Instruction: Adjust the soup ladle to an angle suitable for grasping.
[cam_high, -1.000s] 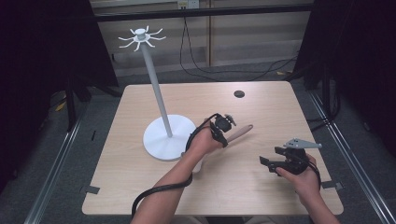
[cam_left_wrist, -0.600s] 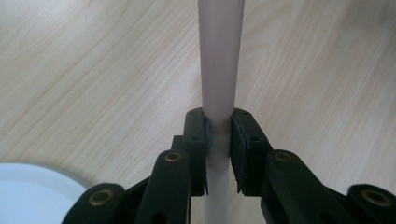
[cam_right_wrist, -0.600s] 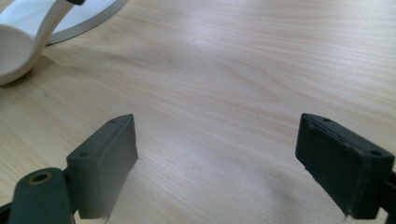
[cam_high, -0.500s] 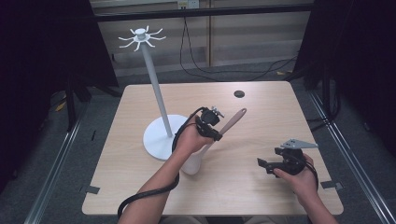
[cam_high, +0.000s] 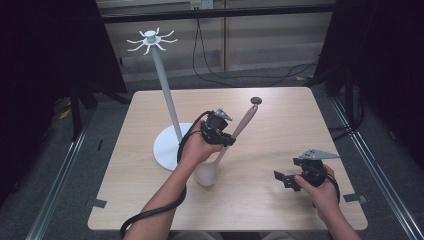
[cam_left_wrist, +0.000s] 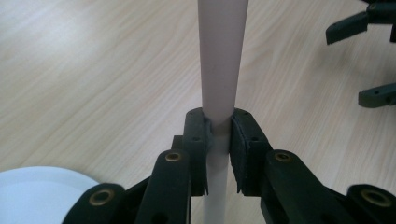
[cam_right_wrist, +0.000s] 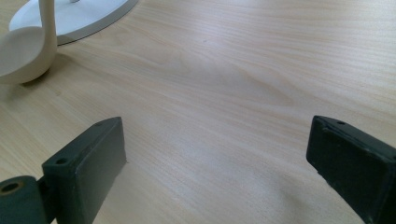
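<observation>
A beige ladle (cam_high: 243, 122) stands tilted, its bowl (cam_high: 207, 173) low at the table and its handle rising to the far right. My left gripper (cam_high: 227, 138) is shut on the handle about halfway along. In the left gripper view the pads (cam_left_wrist: 198, 140) squeeze the handle (cam_left_wrist: 222, 56) from both sides. A white stand (cam_high: 165, 90) with a ring of hooks (cam_high: 150, 40) on top rises from a round base (cam_high: 164, 148) just left of that hand. My right gripper (cam_high: 283, 180) hovers open near the front right, holding nothing; its jaws in the right gripper view (cam_right_wrist: 215, 158) are spread wide over bare wood.
A small black disc (cam_high: 256, 100) lies on the wooden table (cam_high: 300, 125) just past the handle's tip. The ladle bowl (cam_right_wrist: 23, 51) and the stand base (cam_right_wrist: 79, 14) show at the far left ahead of the right gripper. Dark floor and cables surround the table.
The left gripper lifted the ladle's handle from nearly flat to a steep tilt and shifted slightly away from the person. The right gripper barely moved.
</observation>
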